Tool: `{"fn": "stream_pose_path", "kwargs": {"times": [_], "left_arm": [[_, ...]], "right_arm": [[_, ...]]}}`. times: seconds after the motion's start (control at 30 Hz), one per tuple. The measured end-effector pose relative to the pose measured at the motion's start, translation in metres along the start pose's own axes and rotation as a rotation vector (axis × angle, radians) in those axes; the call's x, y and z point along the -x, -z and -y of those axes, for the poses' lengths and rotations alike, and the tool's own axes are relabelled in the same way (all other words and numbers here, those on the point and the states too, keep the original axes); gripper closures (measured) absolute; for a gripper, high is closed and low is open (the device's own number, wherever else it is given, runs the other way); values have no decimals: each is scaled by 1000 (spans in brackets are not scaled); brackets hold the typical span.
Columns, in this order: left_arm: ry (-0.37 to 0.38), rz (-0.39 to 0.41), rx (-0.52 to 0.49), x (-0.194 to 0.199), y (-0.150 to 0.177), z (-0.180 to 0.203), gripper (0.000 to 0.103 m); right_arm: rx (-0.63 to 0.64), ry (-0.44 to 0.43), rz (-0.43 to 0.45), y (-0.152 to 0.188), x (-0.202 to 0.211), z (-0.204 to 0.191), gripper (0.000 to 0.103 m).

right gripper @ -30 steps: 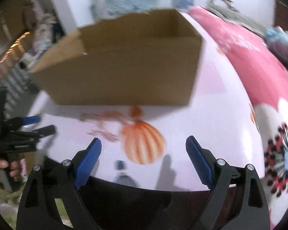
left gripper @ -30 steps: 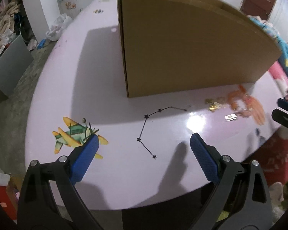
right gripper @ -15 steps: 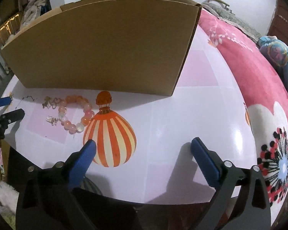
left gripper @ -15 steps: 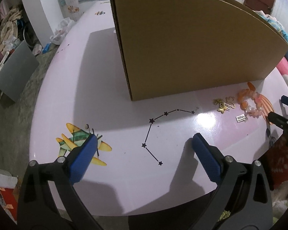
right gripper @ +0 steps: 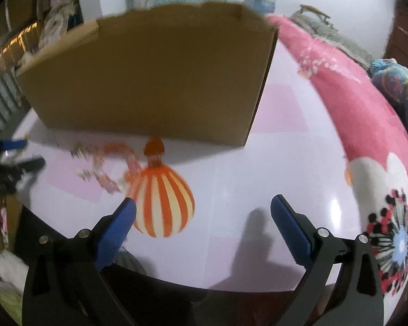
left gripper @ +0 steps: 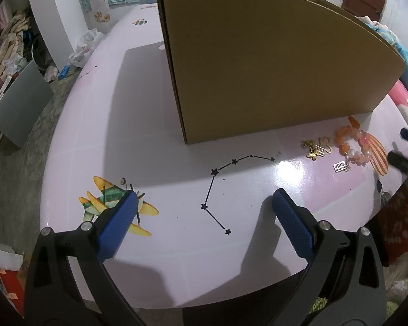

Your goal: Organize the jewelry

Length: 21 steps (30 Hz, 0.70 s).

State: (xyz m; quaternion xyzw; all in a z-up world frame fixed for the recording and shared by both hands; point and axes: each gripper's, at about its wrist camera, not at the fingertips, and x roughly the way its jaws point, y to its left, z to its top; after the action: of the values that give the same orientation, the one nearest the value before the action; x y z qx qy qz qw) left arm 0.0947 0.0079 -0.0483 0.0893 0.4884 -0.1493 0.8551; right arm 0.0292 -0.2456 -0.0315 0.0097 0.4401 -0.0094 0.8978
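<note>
An orange and pink bead bracelet (left gripper: 352, 142) lies on the pale pink table (left gripper: 149, 141), in front of the cardboard box (left gripper: 272, 68). Small gold charms (left gripper: 317, 149) and a silver charm (left gripper: 340, 166) lie just left of it. My left gripper (left gripper: 204, 203) is open and empty, low over the table's near edge, well left of the jewelry. My right gripper (right gripper: 204, 203) is open and empty; in its blurred view the bracelet (right gripper: 114, 163) lies to its upper left, by the box (right gripper: 149, 76). The right gripper's tips show at the left wrist view's right edge (left gripper: 405, 149).
The table bears printed pictures: a plane (left gripper: 114, 203), a star constellation (left gripper: 223, 187), a striped balloon (right gripper: 163, 203). A pink floral blanket (right gripper: 367, 135) lies right of the table. Clutter and a grey panel (left gripper: 19, 103) stand on the floor at left.
Both grippers stayed open and empty. The left wrist view has shifted slightly, bringing the jewelry more into view. The right wrist view is moving and blurred, with the bracelet now closer to its left finger.
</note>
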Motion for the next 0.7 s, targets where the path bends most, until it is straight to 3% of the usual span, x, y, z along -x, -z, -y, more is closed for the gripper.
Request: {"fn": "stream_pose_path", "kwargs": {"times": [0.13, 0.23, 0.5, 0.7], "left_arm": [[5, 16, -8, 0, 2, 0, 7], [10, 25, -17, 1, 4, 1, 7], [19, 37, -29, 3, 6, -1, 7], [24, 38, -35, 2, 5, -1, 7]], "right_arm": [[31, -197, 65, -5, 18, -22, 7], [55, -312, 54, -5, 17, -39, 12], [75, -386, -42, 2, 2, -76, 45], [90, -356, -39, -4, -3, -78, 56]]}}
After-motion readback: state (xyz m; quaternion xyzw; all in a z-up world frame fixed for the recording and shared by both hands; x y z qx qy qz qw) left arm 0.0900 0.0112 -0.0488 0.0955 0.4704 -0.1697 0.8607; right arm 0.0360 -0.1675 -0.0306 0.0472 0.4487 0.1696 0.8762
